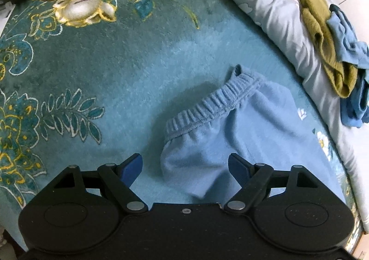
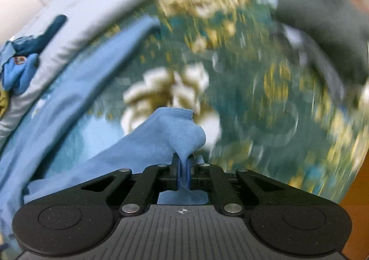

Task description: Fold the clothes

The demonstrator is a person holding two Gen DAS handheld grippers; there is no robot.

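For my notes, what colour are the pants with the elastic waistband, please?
Light blue pants; left wrist view.

A home, most likely a bedroom or living room. A plush teal carpet (image 1: 129,56) with cream and blue roses and gold scrollwork covers the floor. Along its edge lies a pale grey bedsheet (image 1: 279,17) with loose laundry heaped on it: an olive-green garment (image 1: 322,36) and blue clothes (image 1: 346,36).
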